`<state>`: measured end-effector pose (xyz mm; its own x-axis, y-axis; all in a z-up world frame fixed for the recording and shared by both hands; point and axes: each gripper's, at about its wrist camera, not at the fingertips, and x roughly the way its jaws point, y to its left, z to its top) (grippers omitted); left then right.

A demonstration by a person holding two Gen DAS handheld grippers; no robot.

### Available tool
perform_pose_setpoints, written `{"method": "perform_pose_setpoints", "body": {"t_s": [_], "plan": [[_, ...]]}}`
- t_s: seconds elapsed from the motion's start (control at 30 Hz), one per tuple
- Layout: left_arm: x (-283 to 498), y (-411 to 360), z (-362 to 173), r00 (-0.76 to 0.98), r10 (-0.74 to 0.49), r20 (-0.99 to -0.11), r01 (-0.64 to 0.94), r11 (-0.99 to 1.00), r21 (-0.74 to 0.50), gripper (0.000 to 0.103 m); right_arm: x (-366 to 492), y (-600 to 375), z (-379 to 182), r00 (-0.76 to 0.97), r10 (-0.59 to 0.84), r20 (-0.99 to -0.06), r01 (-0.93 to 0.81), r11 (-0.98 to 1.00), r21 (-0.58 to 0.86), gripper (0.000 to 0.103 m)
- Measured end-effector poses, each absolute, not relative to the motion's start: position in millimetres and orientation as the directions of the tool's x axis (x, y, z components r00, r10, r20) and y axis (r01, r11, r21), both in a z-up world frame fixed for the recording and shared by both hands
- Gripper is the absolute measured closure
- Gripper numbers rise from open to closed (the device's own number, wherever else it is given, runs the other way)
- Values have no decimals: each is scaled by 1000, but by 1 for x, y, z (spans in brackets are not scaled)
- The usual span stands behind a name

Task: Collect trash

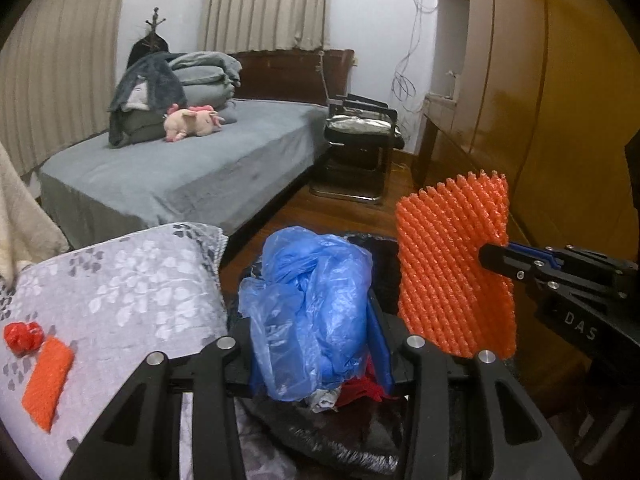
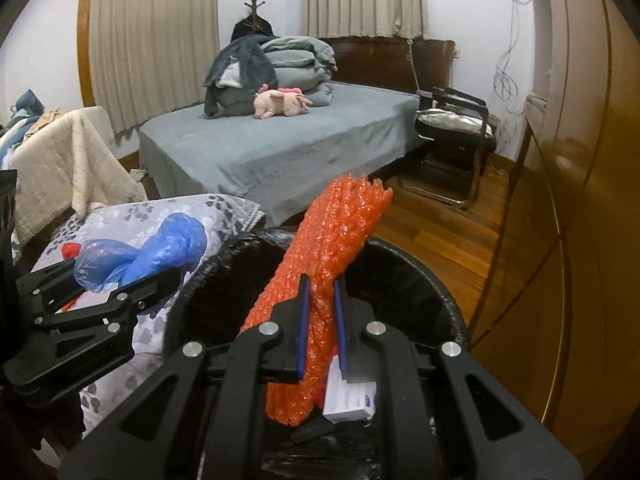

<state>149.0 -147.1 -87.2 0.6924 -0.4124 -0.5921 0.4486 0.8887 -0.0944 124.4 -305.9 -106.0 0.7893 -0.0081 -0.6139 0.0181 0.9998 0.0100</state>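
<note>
Both hands are loaded up over the bin (image 2: 420, 280), which has a black liner in it. The left gripper (image 1: 316, 344) has its jaws clenched on a wad of blue bag (image 1: 312, 308), holding it right over the bin's open mouth. The right gripper (image 2: 320, 328) has its jaws squeezed nearly together on an orange foam net (image 2: 328, 264), which sticks up above the jaws and hangs down below them into the bin. From the left wrist view the net (image 1: 452, 264) shows as a flat sheet just right of the blue bag.

Down in the bin there's a small white box (image 2: 348, 396) beside the net's lower end, plus some red and white scraps under the blue bag.

Left of the bin is a surface under a floral cloth (image 1: 120, 280) with more trash on it: a red crumpled bit (image 1: 23, 336) touching a smaller orange foam piece (image 1: 48, 380). Grey bed (image 1: 180, 176) with a pink plush (image 1: 192, 120) sits well behind.
</note>
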Motion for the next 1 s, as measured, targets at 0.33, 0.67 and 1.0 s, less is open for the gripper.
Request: {"method": "perform_pose_setpoints", "body": {"t_s": [0.33,0.67,1.0], "plan": [[174,-178,-108,647,-439,-624,486,868,-106,60,137,-327,-129,754,-45,-655,56,998,-4,90],[181,-168,-111,643,-439,-627,472,872,-127,31,143,-333,-146,721,-65,-690,78,997,-12,53],[171,-120,-92,711,-375,-595,389,915,-111,13,133,-316,-123,784,-45,-620,66,998,11,11]]}}
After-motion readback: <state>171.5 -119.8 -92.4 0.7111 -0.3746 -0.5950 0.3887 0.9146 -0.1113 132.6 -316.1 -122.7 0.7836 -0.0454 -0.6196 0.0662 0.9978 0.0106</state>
